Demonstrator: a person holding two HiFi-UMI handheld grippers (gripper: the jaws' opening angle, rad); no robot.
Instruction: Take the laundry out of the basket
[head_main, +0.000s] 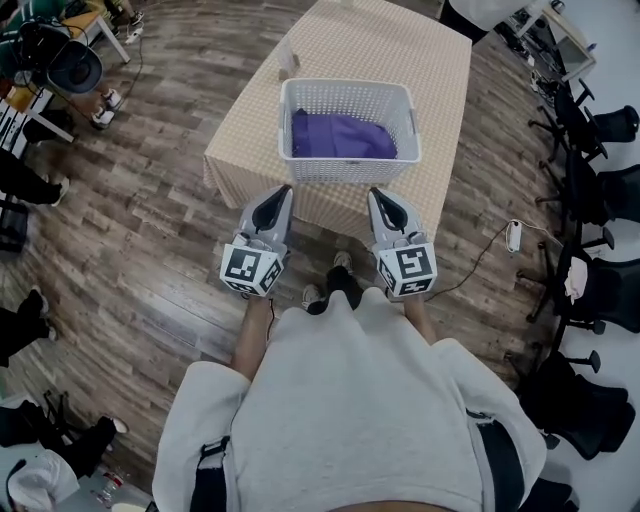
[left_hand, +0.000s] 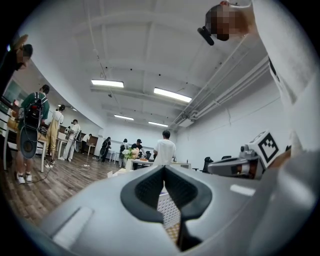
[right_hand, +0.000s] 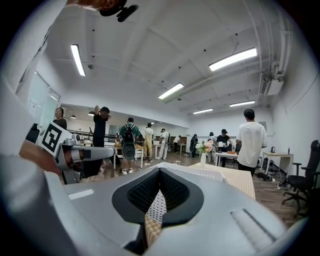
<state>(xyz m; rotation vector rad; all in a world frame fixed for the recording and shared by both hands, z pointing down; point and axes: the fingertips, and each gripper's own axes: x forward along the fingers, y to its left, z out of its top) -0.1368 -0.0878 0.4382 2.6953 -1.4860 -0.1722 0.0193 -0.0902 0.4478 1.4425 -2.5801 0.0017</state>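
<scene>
A white lattice laundry basket (head_main: 345, 88) stands on a table with a tan checked cloth (head_main: 390, 45). Purple laundry (head_main: 342, 136) lies bunched inside it. My left gripper (head_main: 284, 189) and right gripper (head_main: 376, 192) are held side by side in front of the table's near edge, short of the basket and pointing at it. Both are shut with nothing between their jaws. In the left gripper view the left gripper's (left_hand: 164, 170) tips meet, and the basket's lattice (left_hand: 170, 212) shows behind them. In the right gripper view the right gripper's (right_hand: 159, 171) tips also meet, with the basket rim (right_hand: 205, 171) just beyond.
A small object (head_main: 290, 68) sits on the cloth left of the basket. Office chairs (head_main: 590, 140) line the right side, and a power strip (head_main: 514, 236) lies on the wood floor. Camera gear (head_main: 62, 60) and people's feet are at the far left. Several people stand in the room behind.
</scene>
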